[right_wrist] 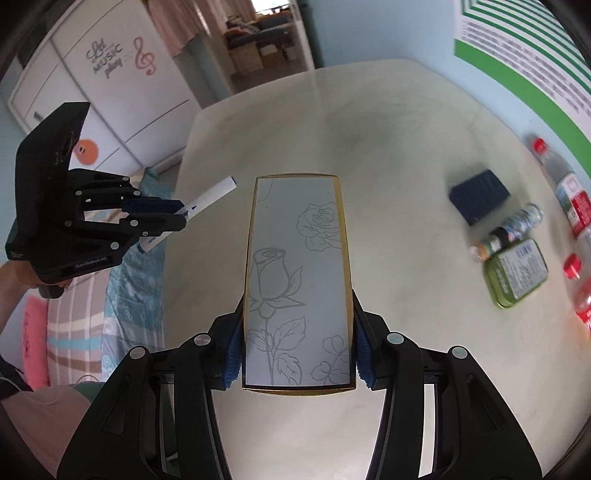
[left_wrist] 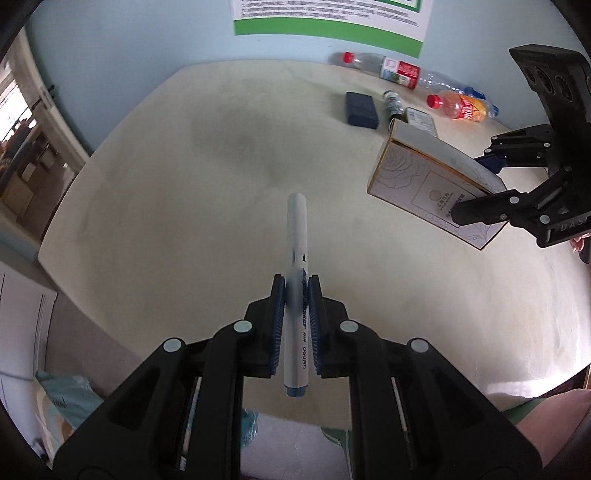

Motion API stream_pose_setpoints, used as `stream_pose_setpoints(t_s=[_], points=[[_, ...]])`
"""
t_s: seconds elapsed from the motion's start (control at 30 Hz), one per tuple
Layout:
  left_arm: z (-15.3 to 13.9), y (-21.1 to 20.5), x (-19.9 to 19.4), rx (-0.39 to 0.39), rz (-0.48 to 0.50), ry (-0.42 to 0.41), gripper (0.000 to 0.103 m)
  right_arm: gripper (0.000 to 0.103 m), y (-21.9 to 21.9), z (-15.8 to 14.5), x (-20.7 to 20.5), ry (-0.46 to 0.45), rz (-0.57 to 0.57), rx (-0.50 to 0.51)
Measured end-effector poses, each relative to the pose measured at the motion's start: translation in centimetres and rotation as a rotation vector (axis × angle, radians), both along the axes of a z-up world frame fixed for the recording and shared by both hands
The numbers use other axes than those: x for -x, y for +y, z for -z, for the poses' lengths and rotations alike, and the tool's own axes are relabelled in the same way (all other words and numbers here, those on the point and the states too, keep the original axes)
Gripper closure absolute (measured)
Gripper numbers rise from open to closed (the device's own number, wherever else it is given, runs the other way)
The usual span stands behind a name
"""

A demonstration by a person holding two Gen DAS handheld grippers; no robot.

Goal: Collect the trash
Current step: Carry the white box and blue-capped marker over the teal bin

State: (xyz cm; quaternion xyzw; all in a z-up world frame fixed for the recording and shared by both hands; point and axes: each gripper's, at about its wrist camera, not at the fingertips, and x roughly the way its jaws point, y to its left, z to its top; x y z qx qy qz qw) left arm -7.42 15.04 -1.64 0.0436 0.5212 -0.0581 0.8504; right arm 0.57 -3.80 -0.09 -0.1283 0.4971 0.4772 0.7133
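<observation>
Left gripper (left_wrist: 297,291) pinching marker (left_wrist: 296,236), right gripper (right_wrist: 297,350) clamping rose-printed box (right_wrist: 297,273) above table (right_wrist: 406,166)

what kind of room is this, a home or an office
Probably a home, perhaps a bedroom or a child's room: a white wardrobe with a music-note decal, striped pink and teal bedding beside the pale rounded table, and an open doorway to another furnished room.

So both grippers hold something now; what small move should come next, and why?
Probably carry both items off the table toward a bin, which is not in view. The left gripper is shut on the marker and the right gripper on the rose-printed box; neither can pick up the bottles until emptied.
</observation>
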Motion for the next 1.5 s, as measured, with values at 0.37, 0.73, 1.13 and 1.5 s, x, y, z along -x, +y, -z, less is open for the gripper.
stream_pose_setpoints(t_s=[0.37,0.73,1.13,1.5], points=[[3.3,14.2,10.8,0.048,-0.316,0.042,0.092,0.054,17.1,-0.5,6.6,0.011,-0.303,-0.004],[9.2,25.0,19.1,0.116,-0.533,0.141,0.092,0.054,32.9,4.6,14.4,0.109,-0.501,0.067],[21.2,31.3,23.6,0.181,-0.629,0.305,0.092,0.054,42.0,17.9,21.1,0.251,-0.561,0.275],[33.4,33.2,23.6,0.198,-0.602,0.459,0.092,0.054,46.0,33.1,23.1,0.348,-0.515,0.473]])
